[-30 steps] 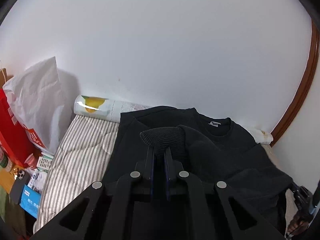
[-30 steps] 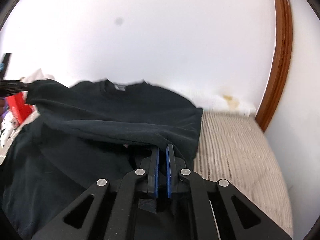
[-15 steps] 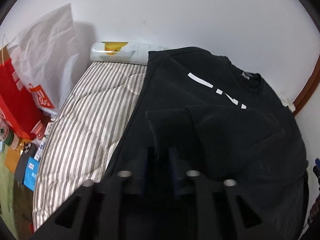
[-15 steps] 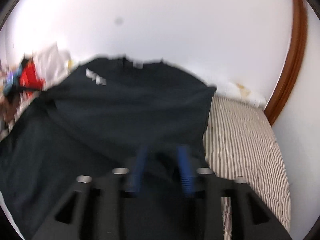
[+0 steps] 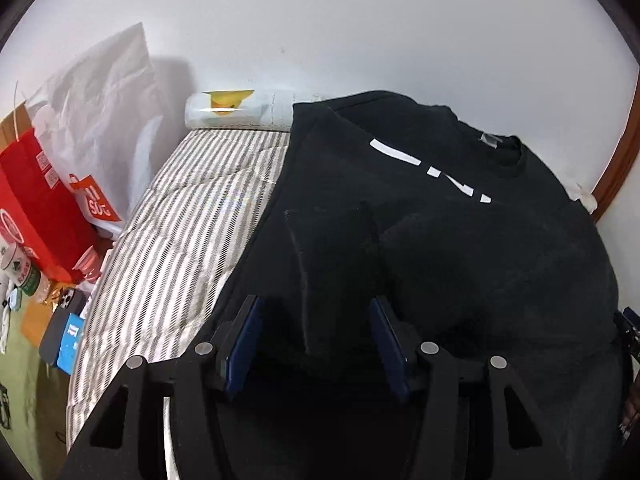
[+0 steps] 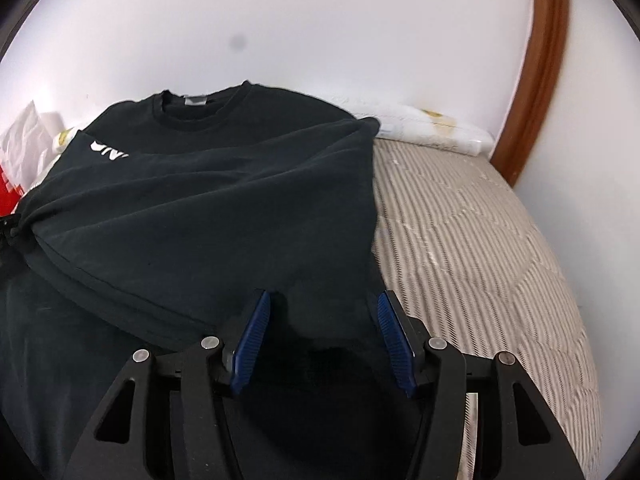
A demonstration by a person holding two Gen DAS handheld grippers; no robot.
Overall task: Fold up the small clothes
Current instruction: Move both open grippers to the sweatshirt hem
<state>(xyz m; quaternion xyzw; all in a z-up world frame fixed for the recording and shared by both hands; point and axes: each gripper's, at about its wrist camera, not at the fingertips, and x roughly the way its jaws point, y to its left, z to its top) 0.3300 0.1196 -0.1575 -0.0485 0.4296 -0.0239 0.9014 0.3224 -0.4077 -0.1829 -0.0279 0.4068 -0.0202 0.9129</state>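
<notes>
Well, off to the left of the bed there's a heap of stuff against the wall: a white paper bag [image 5: 100, 120] standing up, a red bag [image 5: 36, 208] in front of it, a phone [image 5: 56, 328] and a blue packet [image 5: 70, 344] lower down on the floor side. A white roll with a yellow print [image 5: 236, 110] lies along the head of the bed, touching the wall, and another pale roll [image 6: 432, 128] sits at the far right by a brown wooden door frame [image 6: 540, 68]. The bed itself is a striped mattress cover [image 6: 480, 240], pushed up to a plain white wall [image 5: 360, 32]. The black T-shirt [image 6: 208, 200] lies across the middle of it, collar toward the wall, its lower part folded up over the chest so only bits of white lettering show. The left gripper [image 5: 314, 338] has its blue pads spread wide with dark cloth lying between them, not pinched. The right gripper [image 6: 322, 336] is spread just as wide over the shirt's near right corner
</notes>
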